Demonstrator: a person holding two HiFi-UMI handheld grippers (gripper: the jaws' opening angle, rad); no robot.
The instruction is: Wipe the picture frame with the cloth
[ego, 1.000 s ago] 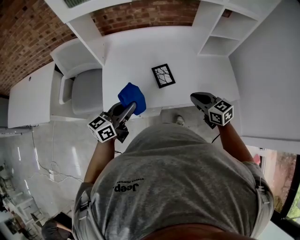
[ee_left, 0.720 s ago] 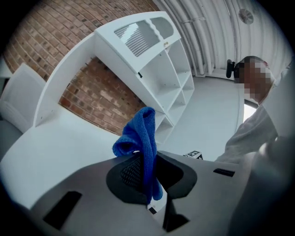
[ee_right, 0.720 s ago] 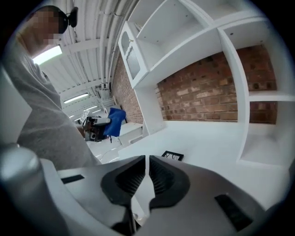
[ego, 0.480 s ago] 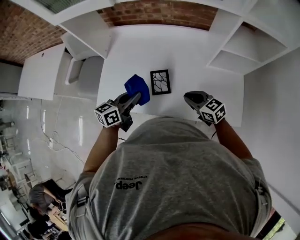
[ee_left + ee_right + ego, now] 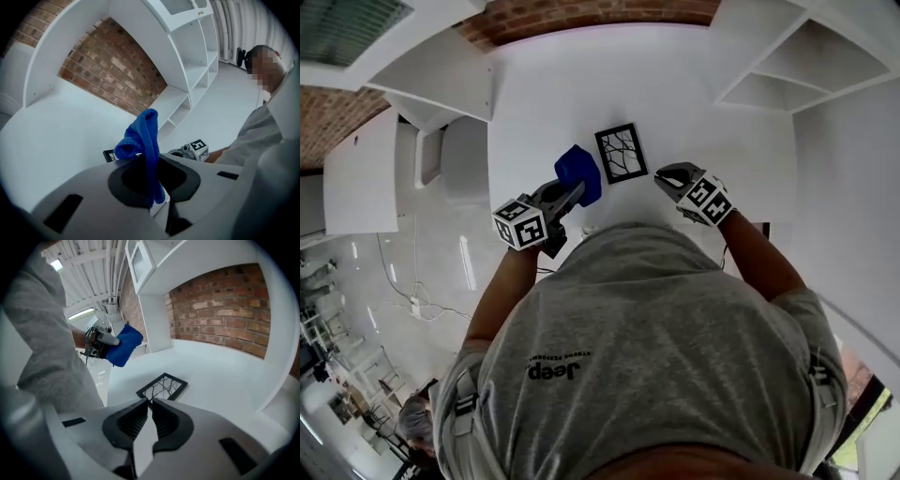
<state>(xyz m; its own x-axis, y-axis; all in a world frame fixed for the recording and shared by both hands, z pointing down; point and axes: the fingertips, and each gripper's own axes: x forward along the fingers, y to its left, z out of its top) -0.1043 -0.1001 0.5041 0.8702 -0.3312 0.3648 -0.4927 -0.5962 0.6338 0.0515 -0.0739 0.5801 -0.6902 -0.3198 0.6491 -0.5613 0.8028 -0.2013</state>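
**Both grippers at the picture frame, cloth in the left one**

Head view: I am holding the left gripper (image 5: pixel 571 193) clamped on the blue cloth (image 5: pixel 578 172). The cloth is bunching just beside the left edge of the black picture frame (image 5: pixel 621 153), and I cannot tell whether they are touching. The frame is lying flat on the white desk (image 5: pixel 703 131), and the right gripper (image 5: pixel 662 175) is sitting near its right corner.
Left gripper view: the jaws are pinching the cloth (image 5: pixel 143 138), which is standing up out of them in a fold. A corner of the frame (image 5: pixel 108 155) is peeking out behind it.
Right gripper view: the jaws are standing all but together with nothing between them. The frame (image 5: pixel 162 386) is lying just beyond the tips, showing a branching line pattern.
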